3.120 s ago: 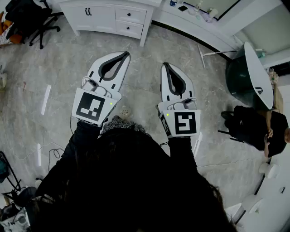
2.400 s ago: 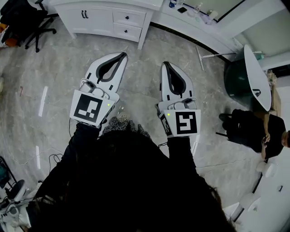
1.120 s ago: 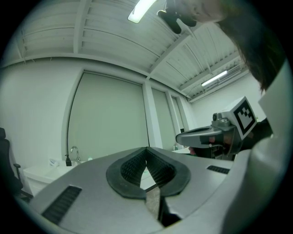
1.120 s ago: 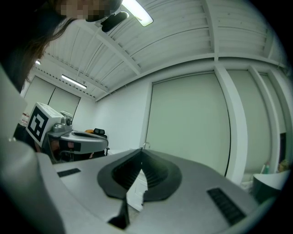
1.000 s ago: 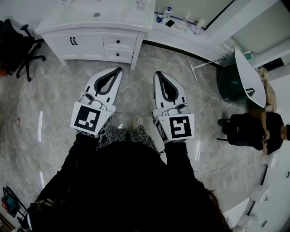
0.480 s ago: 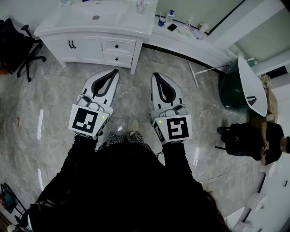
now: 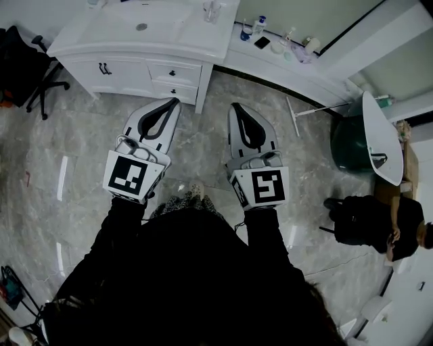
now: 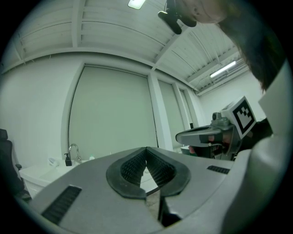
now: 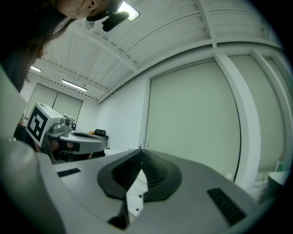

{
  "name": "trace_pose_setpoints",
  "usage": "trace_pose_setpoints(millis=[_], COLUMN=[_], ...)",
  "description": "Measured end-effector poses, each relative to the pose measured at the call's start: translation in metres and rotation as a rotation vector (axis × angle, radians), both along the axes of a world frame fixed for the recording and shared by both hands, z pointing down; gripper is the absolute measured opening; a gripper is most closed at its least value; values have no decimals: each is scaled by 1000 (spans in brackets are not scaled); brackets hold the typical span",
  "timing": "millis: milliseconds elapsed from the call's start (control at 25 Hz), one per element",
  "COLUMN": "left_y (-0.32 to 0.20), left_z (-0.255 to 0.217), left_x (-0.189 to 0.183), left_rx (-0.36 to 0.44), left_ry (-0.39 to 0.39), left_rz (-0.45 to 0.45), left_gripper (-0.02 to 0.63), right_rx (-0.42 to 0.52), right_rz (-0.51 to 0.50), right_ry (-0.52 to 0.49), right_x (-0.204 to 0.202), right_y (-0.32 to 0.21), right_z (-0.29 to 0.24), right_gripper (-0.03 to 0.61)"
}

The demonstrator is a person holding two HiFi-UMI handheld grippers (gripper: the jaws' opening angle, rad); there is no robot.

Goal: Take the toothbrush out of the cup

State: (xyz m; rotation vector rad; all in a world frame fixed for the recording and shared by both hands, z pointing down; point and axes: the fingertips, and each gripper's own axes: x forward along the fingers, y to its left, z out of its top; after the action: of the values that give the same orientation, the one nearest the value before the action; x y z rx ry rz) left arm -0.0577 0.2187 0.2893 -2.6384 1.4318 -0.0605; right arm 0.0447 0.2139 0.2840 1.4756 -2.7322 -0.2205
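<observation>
- The person's dark sleeves (image 7: 125, 226) fill the bottom of the head view. Each hand holds a gripper out level over the grey marble floor (image 7: 74, 149).
- The left gripper (image 7: 172, 102) has its jaws together. Its own view shows the ribbed pads (image 8: 137, 165) meeting at the tip with nothing between them.
- The right gripper (image 7: 236, 107) also has its jaws together and empty.
- The two grippers lie side by side, apart from each other. Both point toward the white counter (image 7: 172, 34).
- The counter stands just past the jaw tips, with drawers (image 7: 169, 73) below and a sink basin (image 7: 141, 27) in its left part.
- A small clear cup (image 7: 212, 9) stands near the counter's far right corner, well apart from both grippers. It is too small to tell whether the toothbrush is in it.
- A faucet (image 8: 73, 150) and a dark pump bottle (image 8: 67, 159) stand at the counter's far edge.
- Past the counter's right edge, a ledge carries small bottles (image 7: 260, 26).
</observation>
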Motion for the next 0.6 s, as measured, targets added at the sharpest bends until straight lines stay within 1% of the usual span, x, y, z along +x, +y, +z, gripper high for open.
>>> trace_pose_setpoints(millis=[600], left_y=[-73], left_z=[1], left_x=[18], left_rx=[-11], left_ry=[-5], left_rz=[-52], left_gripper=[9], right_rx=[-8], right_rz=[-66], right_ry=[-16], right_x=[14], right_y=[-83], right_z=[6], right_gripper=[5])
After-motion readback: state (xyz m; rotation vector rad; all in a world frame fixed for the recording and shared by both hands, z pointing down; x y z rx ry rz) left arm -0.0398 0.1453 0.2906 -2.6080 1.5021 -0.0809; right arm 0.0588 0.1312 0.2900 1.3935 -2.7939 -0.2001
